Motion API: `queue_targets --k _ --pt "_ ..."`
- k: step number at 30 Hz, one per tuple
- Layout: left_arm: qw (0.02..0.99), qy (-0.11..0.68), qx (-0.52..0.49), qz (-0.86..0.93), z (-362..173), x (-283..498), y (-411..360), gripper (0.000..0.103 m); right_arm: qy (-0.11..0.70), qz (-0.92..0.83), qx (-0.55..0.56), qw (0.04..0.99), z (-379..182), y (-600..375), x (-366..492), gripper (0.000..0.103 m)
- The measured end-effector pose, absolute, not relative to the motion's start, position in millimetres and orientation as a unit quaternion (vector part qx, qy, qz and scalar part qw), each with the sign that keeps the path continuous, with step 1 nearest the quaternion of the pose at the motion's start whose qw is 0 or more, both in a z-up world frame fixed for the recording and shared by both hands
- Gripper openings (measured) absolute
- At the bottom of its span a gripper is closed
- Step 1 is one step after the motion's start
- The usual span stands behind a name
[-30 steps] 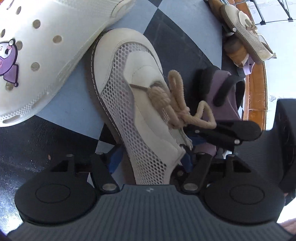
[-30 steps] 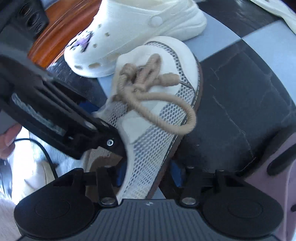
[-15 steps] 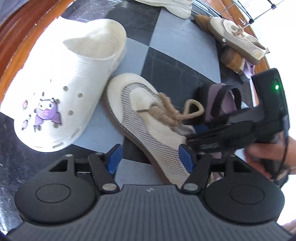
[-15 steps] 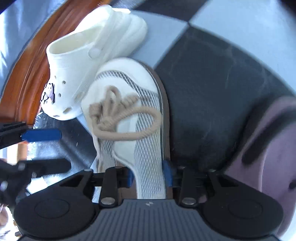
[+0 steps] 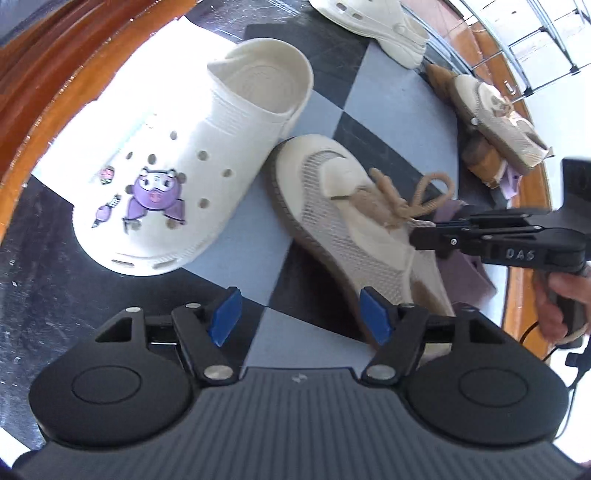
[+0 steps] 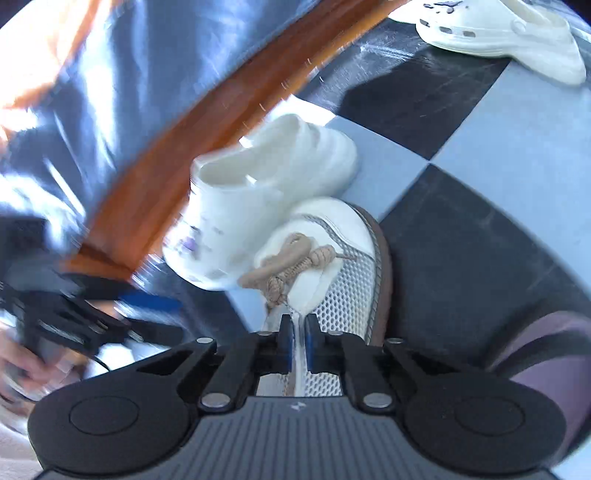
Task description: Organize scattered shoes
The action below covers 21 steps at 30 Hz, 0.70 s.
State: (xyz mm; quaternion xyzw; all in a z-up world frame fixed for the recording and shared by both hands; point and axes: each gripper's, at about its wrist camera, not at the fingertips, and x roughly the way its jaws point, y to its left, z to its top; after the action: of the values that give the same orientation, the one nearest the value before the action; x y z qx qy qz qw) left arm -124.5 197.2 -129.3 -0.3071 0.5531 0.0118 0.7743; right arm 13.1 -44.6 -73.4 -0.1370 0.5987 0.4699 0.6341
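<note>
A beige mesh sneaker point(image 5: 343, 221) with tan laces lies on the checkered floor, its toe touching a white clog point(image 5: 207, 162) that carries purple charms. My left gripper point(image 5: 300, 314) hangs above and in front of them, its jaws opening with only floor between the blue pads; the sneaker's heel sits just behind the right pad. My right gripper point(image 6: 299, 339) is shut on the thin edge of the sneaker point(image 6: 340, 280) by its opening. From the left wrist view, the right gripper point(image 5: 417, 232) reaches in from the right, held by a hand.
A second white clog point(image 5: 376, 22) lies at the far side. Another beige sneaker point(image 5: 495, 114) rests on brown shoes at the right. A purple slipper point(image 5: 465, 266) lies under the right gripper. A wooden border point(image 5: 74, 74) curves around the floor. The left gripper point(image 6: 162, 317) looks blurred.
My left gripper has come off the sneaker, drawn back and risen, so more floor shows. My right gripper's jaws have closed from straddling the sneaker's heel to pinching its edge.
</note>
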Motion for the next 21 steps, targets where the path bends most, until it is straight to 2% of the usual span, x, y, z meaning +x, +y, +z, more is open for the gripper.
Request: queue_targets --k 4,7,9,10,11,14,15,21 --pt "0.769 0.559 -0.311 -0.003 -134.2 -123.3 188.5 0.07 0.588 0.442 -0.215 0.642 -78.0 -25.3 -5.2 0.036" --pt "0.779 0.56 -0.282 0.013 -134.8 -119.0 175.8 0.07 0.593 0.409 -0.254 0.645 -107.2 -9.3 2.3 0.04" --pt "0.787 0.56 -0.259 0.015 -132.7 -115.6 167.7 0.07 0.58 0.414 -0.254 0.654 -122.4 -4.3 4.8 0.035" --pt "0.788 0.559 -0.259 0.013 -132.3 -114.3 165.7 0.07 0.572 0.417 -0.252 0.66 -129.1 -2.3 6.1 0.024" --pt "0.786 0.558 -0.266 0.009 -132.4 -114.0 165.5 0.07 0.576 0.421 -0.235 0.66 -132.2 -4.5 9.8 0.017" --pt "0.786 0.559 -0.265 0.005 -131.7 -115.4 166.3 0.07 0.606 0.432 -0.158 0.649 -136.8 -18.1 24.7 0.014" --pt "0.787 0.56 -0.26 0.008 -131.9 -115.9 166.6 0.07 0.618 0.437 -0.125 0.641 -138.2 -24.4 30.5 0.01" --pt "0.782 0.563 -0.267 0.008 -135.9 -116.1 171.3 0.07 0.676 0.418 0.079 0.602 -143.4 -72.3 61.4 0.01"
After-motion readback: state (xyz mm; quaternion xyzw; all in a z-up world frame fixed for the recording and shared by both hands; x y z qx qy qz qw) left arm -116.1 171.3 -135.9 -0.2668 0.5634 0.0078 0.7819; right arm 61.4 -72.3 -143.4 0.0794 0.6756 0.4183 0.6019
